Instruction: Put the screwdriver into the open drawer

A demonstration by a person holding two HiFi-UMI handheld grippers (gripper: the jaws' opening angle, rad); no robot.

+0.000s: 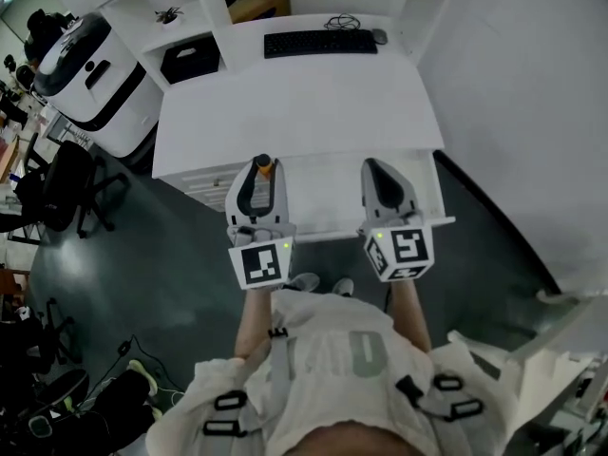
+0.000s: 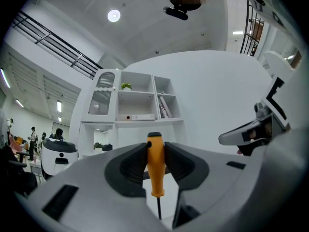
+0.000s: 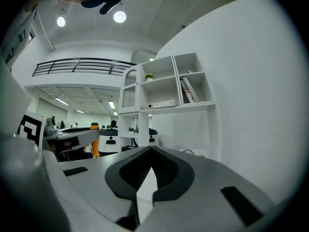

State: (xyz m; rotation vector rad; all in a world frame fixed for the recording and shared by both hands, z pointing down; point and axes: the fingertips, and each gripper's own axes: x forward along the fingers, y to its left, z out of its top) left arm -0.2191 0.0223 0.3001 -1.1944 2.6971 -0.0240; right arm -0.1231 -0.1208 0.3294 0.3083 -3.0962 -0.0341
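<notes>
At the open drawer (image 1: 328, 198) in the white desk's (image 1: 294, 103) front, the left tool (image 1: 260, 171) clamps the screwdriver (image 2: 155, 166) by its orange handle, shaft pointing down, while the right tool (image 1: 378, 171) beside it is closed and empty.

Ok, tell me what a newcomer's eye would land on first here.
The orange-handled screwdriver stands out most, clamped by its handle between the jaws of the left tool. Beside it is the right tool, with its jaws together and nothing in them. In the head view both hang over the open white drawer at the front of the desk, and a black keyboard lies at the desk's far edge.
</notes>
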